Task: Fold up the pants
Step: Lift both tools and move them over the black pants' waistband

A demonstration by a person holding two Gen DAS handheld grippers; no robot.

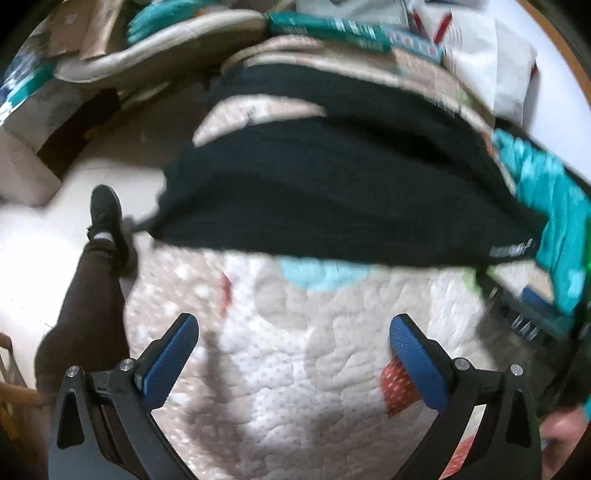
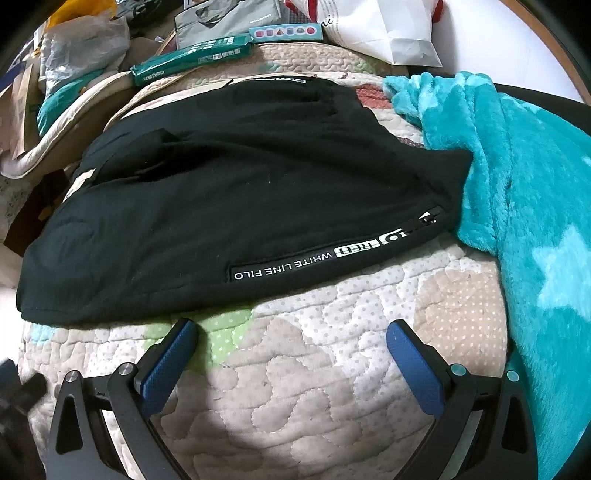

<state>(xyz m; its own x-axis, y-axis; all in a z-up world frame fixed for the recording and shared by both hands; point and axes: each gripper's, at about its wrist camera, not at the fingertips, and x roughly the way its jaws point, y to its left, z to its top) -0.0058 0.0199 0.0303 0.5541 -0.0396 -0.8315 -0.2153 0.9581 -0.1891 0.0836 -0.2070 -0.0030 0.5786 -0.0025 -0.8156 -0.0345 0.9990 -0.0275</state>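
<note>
Pants (image 2: 236, 192) are lying flat on the quilted bedspread (image 2: 295, 387), black sweatpants with a white "WHITE LINE FILO" print strip running along the near edge by a zippered pocket. From the right wrist view they look doubled over already, one layer stacked on the other, spread wide across the bed from left to right. Their right end touches a fuzzy teal blanket (image 2: 517, 206) with pale stars on it, bunched up along that side.

Right gripper (image 2: 291, 350) hangs just short of the near edge of the pants, jaws spread wide with nothing between the blue pads, only quilt under them. Its left fingertip sits just beside the hem of the fabric, can't tell if it touches.

Left gripper (image 1: 295, 347) is the same deal: jaws wide apart, empty, over bare quilt, with the pants (image 1: 332, 192) a bit farther ahead. That view is pretty blurry. You can see the person's leg and black shoe (image 1: 105, 210) on the pale floor off to the left of the bed.

Behind the pants there's clutter: a long green box (image 2: 192, 59), a white paper bag (image 2: 384, 33), some plastic bags.
</note>
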